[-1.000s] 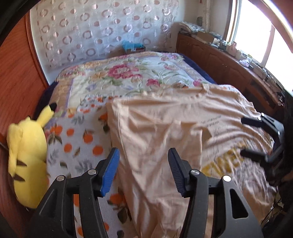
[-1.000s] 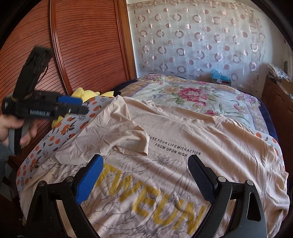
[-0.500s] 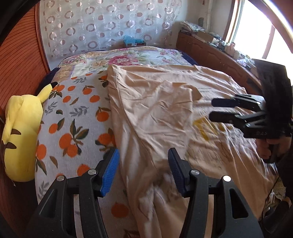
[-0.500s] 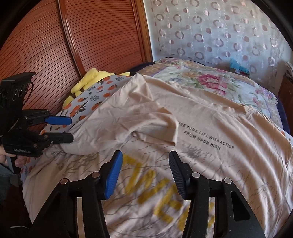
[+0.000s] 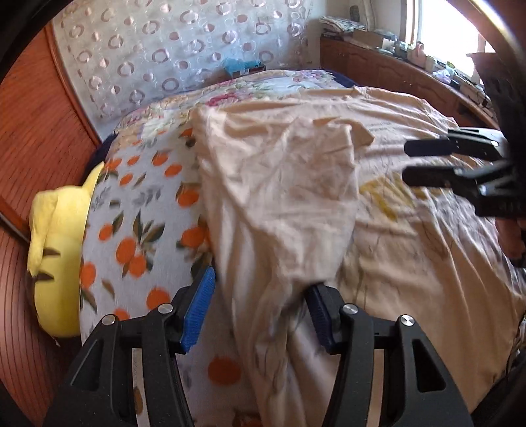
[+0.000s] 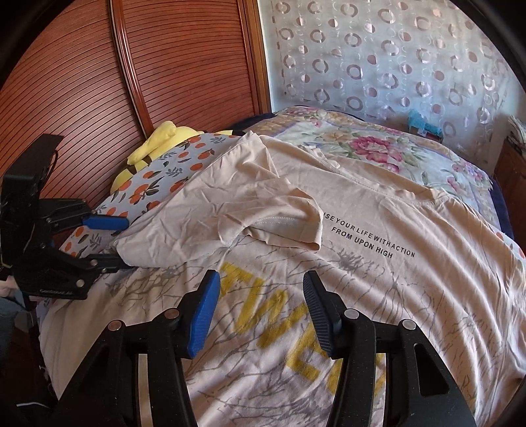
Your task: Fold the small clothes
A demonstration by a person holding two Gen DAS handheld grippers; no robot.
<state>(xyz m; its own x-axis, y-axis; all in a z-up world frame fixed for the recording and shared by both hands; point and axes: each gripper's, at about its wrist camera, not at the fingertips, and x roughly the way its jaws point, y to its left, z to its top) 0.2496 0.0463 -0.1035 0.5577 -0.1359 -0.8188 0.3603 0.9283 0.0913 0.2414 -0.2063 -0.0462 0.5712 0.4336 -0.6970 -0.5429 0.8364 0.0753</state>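
1. Left gripper (image 5: 259, 308) sits at the bottom of the left wrist view, tilted down at the bed, jaws half open around the shirt's (image 5: 388, 249) folded-over side edge. Cannot tell whether the pads press the cloth.
2. Right gripper (image 6: 261, 312) is at bottom centre of the right wrist view, angled down over the shirt's yellow print. Jaws half open, nothing between them but the flat cloth below.
3. Shirt (image 6: 378, 262) is beige, thin and creased. It lies spread across the bed, left sleeve folded inward, with black text and grey branch print.
4. Blanket (image 5: 131, 223) at left has an orange-fruit pattern. The quilt (image 6: 378, 147) beyond the shirt is floral.
5. A soft yellow plush (image 5: 56, 262) lies at the bed's left edge, against the ribbed wood panel (image 6: 98, 82).
6. Only the left view shows the window (image 5: 440, 29) and the cluttered ledge at upper right.
7. Only the right view shows the shirt text legibly.
8. Each view shows the other gripper at its frame edge.
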